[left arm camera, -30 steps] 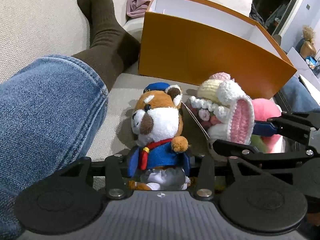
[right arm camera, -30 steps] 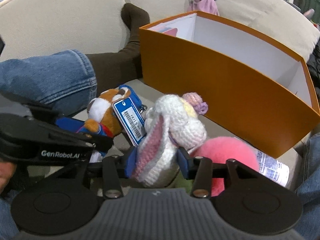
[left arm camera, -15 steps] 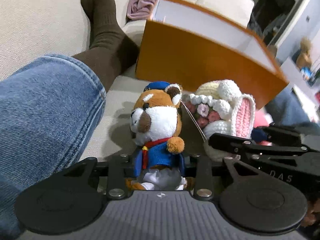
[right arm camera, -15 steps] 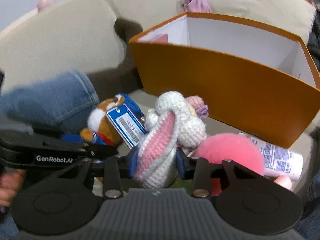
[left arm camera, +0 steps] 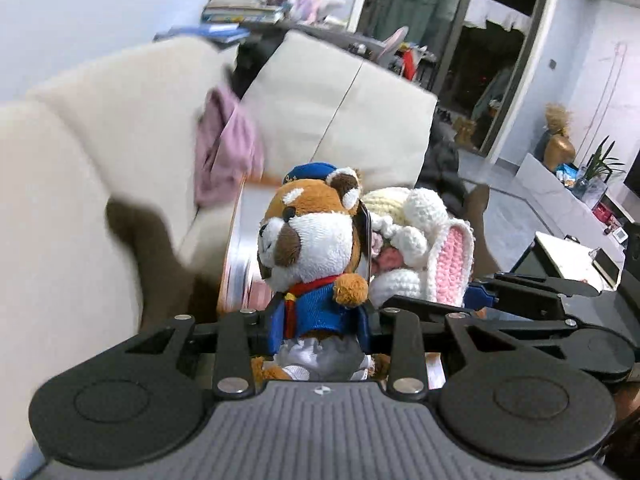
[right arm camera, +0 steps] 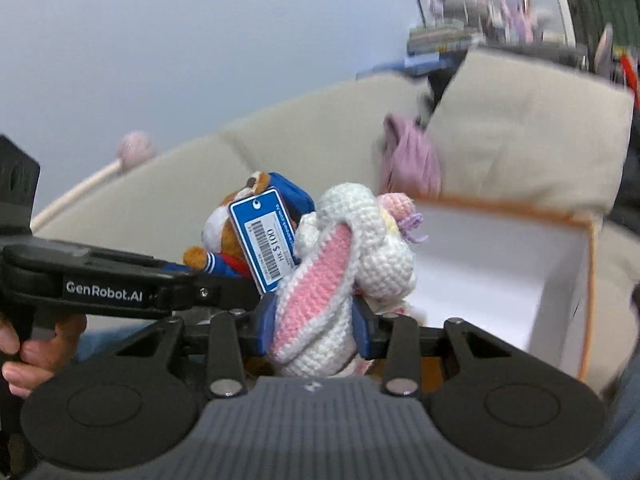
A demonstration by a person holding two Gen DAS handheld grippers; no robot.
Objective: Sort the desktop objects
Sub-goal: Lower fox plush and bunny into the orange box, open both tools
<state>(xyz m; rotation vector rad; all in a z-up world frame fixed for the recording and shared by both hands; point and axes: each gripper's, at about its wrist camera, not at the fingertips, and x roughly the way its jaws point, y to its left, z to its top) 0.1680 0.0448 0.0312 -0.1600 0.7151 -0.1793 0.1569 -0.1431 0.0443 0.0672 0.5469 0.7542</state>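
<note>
Right view only – blue price tag (right arm camera: 265, 239) on plush fox (left arm camera: 310, 248).

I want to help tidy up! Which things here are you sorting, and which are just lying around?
Being sorted:
- red panda plush, shut in the left tongs
- crochet bunny, shut in the right tongs
- orange box, open and white inside

Just lying around:
- purple cloth on the sofa
- books on the shelf behind

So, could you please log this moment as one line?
left gripper: shut on fox plush | right gripper: shut on crochet bunny | box: open
</note>
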